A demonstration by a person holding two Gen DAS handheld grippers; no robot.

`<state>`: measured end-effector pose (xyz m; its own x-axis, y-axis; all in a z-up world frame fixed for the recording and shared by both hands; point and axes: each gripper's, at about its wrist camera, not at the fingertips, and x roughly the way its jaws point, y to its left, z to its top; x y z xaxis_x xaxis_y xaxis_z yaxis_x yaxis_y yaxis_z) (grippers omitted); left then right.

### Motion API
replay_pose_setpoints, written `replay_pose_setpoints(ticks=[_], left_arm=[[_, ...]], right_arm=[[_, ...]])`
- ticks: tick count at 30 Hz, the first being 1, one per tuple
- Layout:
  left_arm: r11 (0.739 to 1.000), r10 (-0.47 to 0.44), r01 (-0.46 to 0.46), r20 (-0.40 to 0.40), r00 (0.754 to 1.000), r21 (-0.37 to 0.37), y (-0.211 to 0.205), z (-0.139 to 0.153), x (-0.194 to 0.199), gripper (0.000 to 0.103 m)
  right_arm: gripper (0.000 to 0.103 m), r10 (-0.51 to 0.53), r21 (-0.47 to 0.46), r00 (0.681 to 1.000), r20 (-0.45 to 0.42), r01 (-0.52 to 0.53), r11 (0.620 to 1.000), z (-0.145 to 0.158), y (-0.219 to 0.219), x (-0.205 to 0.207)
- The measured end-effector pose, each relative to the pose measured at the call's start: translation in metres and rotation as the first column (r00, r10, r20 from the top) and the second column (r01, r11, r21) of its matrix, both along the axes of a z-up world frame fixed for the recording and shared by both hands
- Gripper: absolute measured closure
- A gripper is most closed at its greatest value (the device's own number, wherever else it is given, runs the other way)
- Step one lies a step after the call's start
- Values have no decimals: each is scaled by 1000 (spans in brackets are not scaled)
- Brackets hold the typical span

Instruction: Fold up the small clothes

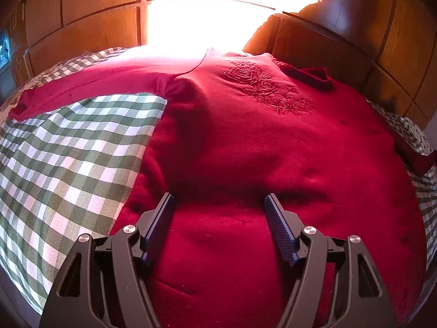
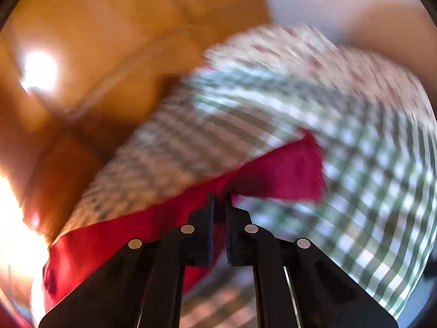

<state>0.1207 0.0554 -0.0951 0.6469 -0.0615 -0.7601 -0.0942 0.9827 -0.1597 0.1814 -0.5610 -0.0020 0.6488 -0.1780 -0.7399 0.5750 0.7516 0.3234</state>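
Note:
A red sweater [image 1: 245, 142] with embroidered roses on the chest lies spread on a green-and-white checked cloth [image 1: 68, 158]. One sleeve [image 1: 90, 87] stretches out to the left. My left gripper [image 1: 220, 201] hovers open over the sweater's lower body, with nothing between its fingers. In the blurred right wrist view, my right gripper [image 2: 220, 195] is shut on the other red sleeve [image 2: 273, 172], which is lifted off the checked cloth [image 2: 368, 164]; the cuff end hangs past the fingertips to the right.
Orange wooden panels [image 1: 95, 22] stand behind the surface, with a very bright glare [image 1: 204, 13] in the middle. A floral-patterned edge of the cloth [image 1: 420, 134] shows at the far right.

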Motion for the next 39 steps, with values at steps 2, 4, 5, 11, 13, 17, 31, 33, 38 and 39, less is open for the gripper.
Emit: replay_pose_setpoints(ticks=[2,4,5,11,13,17,31,33,38,39], left_arm=[[999,-2,2,-7,1000,-34,3,3,2,31],[998,-14,13,-8,1000,-68,6,6,2,30],[996,-23,22,-5,1000,-85,8,8,1,30],[985,-62,65,21,998,-159,16,20,0,32],[981,-68,73,33,997,-182,19,26,3,32],[967,-68,80,58,996,-241,25,38,12,32],[938,-116,124,46,992,-324,11,48,117,39],[930,-144,143,20,989,-339,-1,42,141,39],[913,-162,136,-36,986,-383,-28,28,188,56],[907,-173,141,-44,984,-398,-32,28,194,83]], right_arm=[[99,137,-38,989,51,-135,990,27,40,15],[99,247,-63,965,84,-242,968,43,79,30],[99,313,-73,944,101,-307,949,51,107,39],[99,584,-58,796,161,-583,811,62,250,84],[99,648,-46,745,157,-650,758,58,292,93],[87,766,-9,632,119,-771,637,38,357,101],[43,584,113,809,64,-587,801,-22,230,8],[43,545,157,837,53,-546,823,-37,210,0],[34,493,258,865,89,-498,828,-53,195,9],[28,486,265,868,104,-495,827,-52,196,13]])
